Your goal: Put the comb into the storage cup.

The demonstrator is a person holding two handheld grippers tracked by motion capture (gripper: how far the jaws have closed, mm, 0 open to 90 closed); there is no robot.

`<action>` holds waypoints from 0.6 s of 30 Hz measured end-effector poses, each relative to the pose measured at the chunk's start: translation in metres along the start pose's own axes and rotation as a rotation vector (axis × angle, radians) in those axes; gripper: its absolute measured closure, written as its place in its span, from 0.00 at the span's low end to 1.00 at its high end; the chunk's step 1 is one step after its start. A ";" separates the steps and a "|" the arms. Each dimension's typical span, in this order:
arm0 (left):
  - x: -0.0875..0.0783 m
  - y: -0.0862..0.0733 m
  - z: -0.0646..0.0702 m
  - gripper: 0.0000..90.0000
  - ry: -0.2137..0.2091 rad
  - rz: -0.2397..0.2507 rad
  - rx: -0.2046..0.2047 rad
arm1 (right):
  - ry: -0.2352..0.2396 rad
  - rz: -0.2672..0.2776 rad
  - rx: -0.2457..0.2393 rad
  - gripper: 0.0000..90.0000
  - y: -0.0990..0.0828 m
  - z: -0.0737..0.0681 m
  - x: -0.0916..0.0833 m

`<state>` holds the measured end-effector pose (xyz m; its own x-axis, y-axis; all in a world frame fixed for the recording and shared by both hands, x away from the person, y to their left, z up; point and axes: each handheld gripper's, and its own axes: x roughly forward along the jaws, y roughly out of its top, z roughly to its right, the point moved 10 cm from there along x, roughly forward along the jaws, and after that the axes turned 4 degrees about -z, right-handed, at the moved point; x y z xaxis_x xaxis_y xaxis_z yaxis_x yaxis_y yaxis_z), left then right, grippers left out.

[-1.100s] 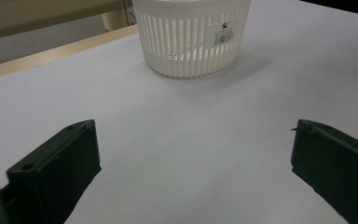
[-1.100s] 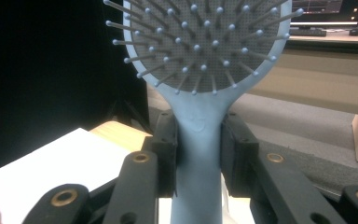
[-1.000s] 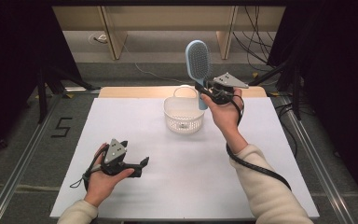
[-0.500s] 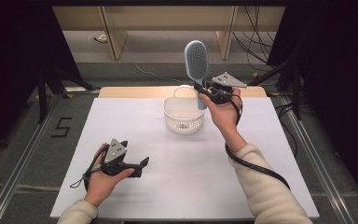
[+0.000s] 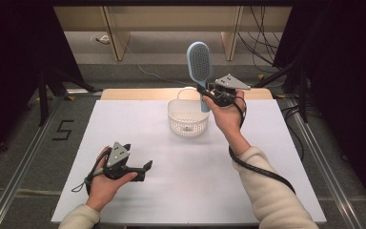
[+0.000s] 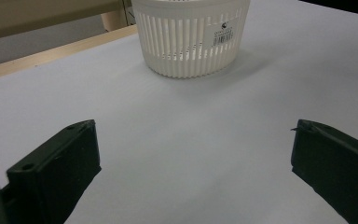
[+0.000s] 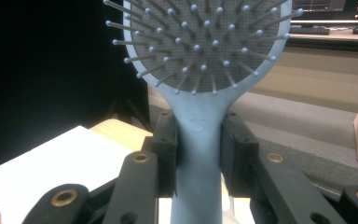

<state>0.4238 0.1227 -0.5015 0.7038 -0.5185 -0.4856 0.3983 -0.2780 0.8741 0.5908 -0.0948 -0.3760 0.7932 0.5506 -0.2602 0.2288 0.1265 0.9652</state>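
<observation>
The right gripper (image 5: 208,91) is clamped on the neck of a blue hairbrush (image 5: 200,64), which stands upright, head above the jaws. The white basket (image 5: 188,117) sits just below and beside it. The left gripper (image 5: 143,169), jaws wide and empty, rests well apart from both. Nothing has shifted since a second ago.

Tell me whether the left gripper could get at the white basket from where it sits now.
Probably yes. The left gripper rests low on the white table with its jaws open and pointing toward the white basket; bare tabletop lies between them. The right gripper holds the blue hairbrush above the basket's far side.
</observation>
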 end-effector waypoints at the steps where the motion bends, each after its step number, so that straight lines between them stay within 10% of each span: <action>1: 0.000 0.000 0.000 0.01 0.000 0.000 0.000 | 0.000 -0.001 0.002 0.79 0.000 0.000 0.000; 18: 0.000 0.000 0.000 0.01 -0.001 0.001 -0.001 | 0.003 -0.002 0.000 0.79 0.000 -0.003 0.005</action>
<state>0.4238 0.1226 -0.5013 0.7036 -0.5196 -0.4847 0.3984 -0.2763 0.8746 0.5936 -0.0895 -0.3772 0.7913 0.5524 -0.2621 0.2305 0.1275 0.9647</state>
